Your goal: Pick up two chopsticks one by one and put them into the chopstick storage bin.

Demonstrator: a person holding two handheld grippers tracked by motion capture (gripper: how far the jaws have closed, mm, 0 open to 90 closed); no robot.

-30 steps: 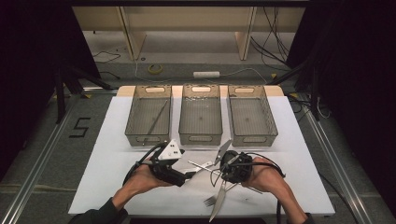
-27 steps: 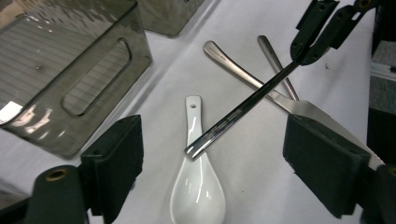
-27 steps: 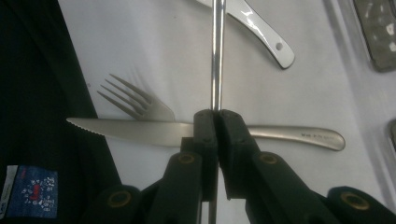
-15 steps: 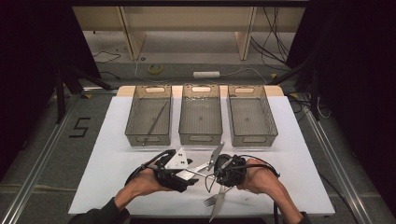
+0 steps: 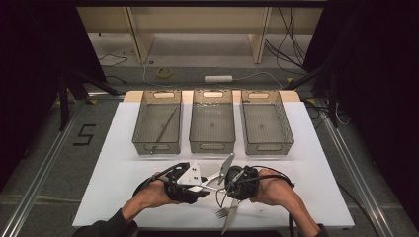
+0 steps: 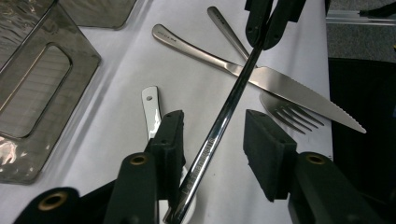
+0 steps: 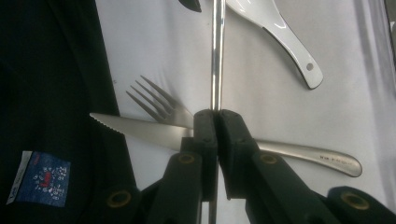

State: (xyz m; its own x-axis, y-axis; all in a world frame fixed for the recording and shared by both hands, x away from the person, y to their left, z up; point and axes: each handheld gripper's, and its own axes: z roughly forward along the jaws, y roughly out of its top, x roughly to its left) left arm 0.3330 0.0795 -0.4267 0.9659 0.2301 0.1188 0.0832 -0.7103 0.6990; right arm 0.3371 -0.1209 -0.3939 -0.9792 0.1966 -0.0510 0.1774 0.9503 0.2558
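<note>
A steel chopstick (image 6: 229,109) runs level above the table between both grippers. My right gripper (image 7: 215,116) is shut on one end of the chopstick (image 7: 215,56). My left gripper (image 6: 212,126) has just been closing, and the other end lies between its pads. That end rests against one pad while the other pad stands apart, so the left gripper is open. In the high view the left gripper (image 5: 202,185) and right gripper (image 5: 228,183) face each other near the table's front edge. Under them lie a knife (image 6: 280,84), a fork (image 6: 289,114) and a white spoon (image 6: 150,105).
Three clear bins stand in a row at the back of the white table: left bin (image 5: 136,126), middle bin (image 5: 193,123), right bin (image 5: 286,123). A thin rod (image 5: 165,129) lies in the left bin. The knife (image 5: 230,219) reaches toward the front edge.
The left gripper's jaws have narrowed around the free end of the chopstick. The two grippers have drawn slightly closer together. The right gripper's hold is unchanged.
</note>
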